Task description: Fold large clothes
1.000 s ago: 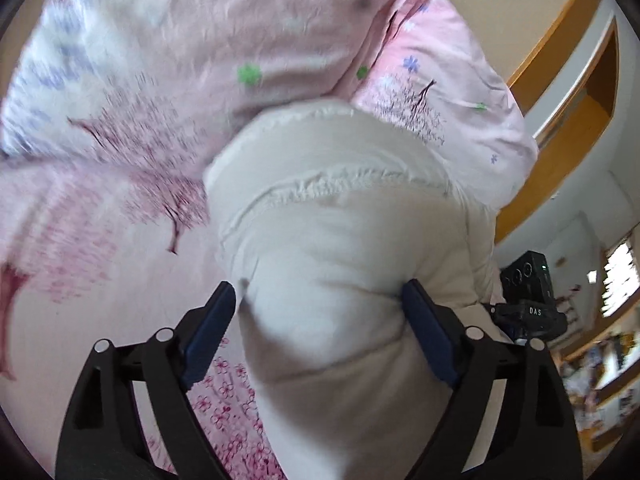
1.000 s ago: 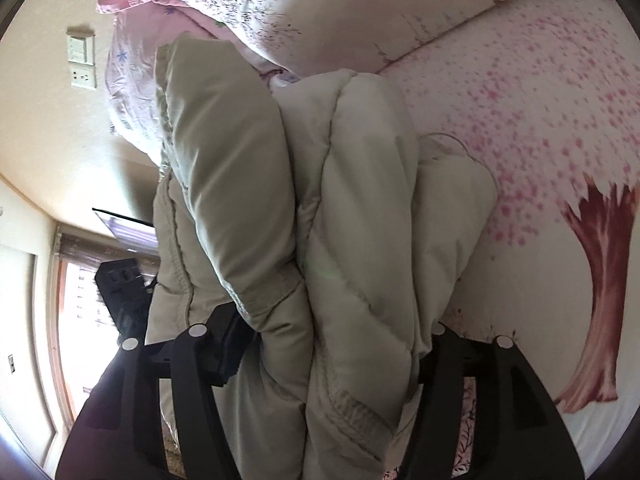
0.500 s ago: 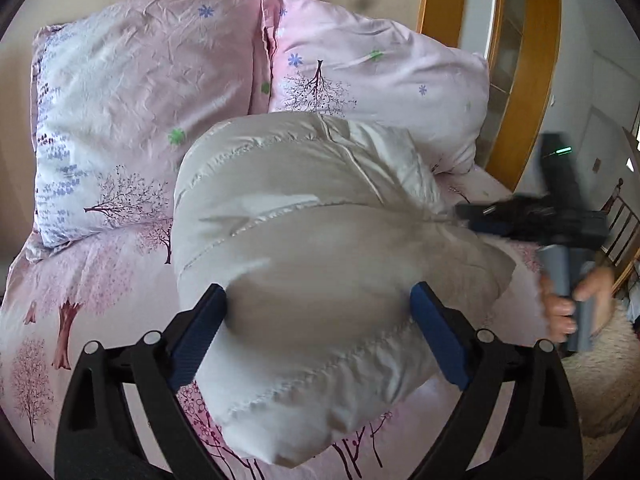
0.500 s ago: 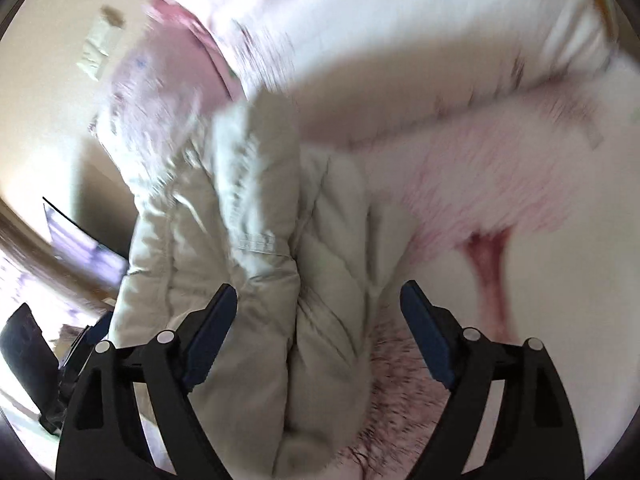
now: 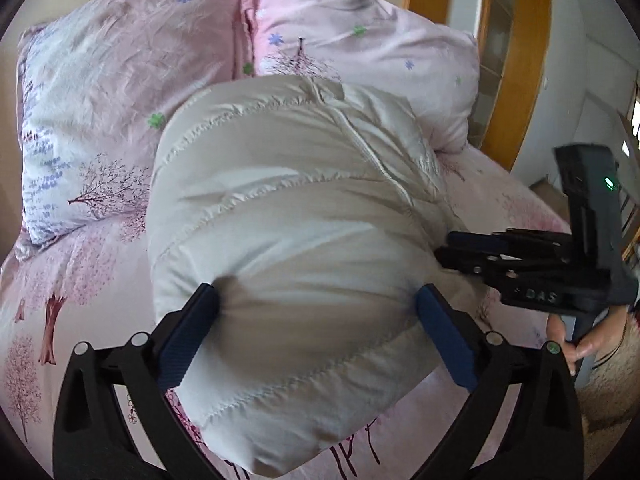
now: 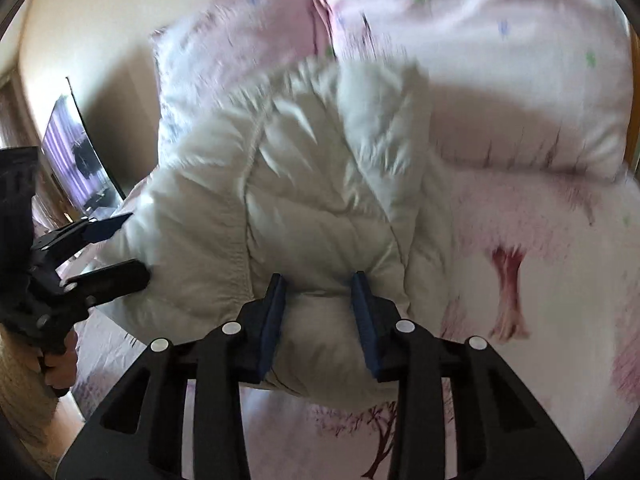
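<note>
A puffy off-white jacket [image 5: 300, 208] lies folded into a thick bundle on the pink tree-print bed sheet [image 5: 80, 280]. My left gripper [image 5: 316, 312] straddles the bundle's near end. Its jaws are opening and stand very wide, with the pads [image 5: 188, 332] alongside the fabric. In the right wrist view the jacket [image 6: 304, 200] is blurred. My right gripper [image 6: 320, 300] is closing there on a puffed fold at the bundle's near edge, and the fabric bunches between the pads. Each gripper shows in the other's view: the right gripper [image 5: 444, 246] at the jacket's right side, the left gripper [image 6: 128, 248] at its left end.
Two pink pillows [image 5: 120, 80] [image 5: 360, 52] lean on the wall behind the jacket. A wooden door frame [image 5: 516, 60] stands at the right. A dark screen [image 6: 76, 152] is beyond the bed's left side. A hand [image 5: 576, 340] grips the right handle.
The jacket bundle has come to rest flat on the bed. My left jaws have spread wider around it. My right jaws widened, drew back, then narrowed onto a fold at the near edge.
</note>
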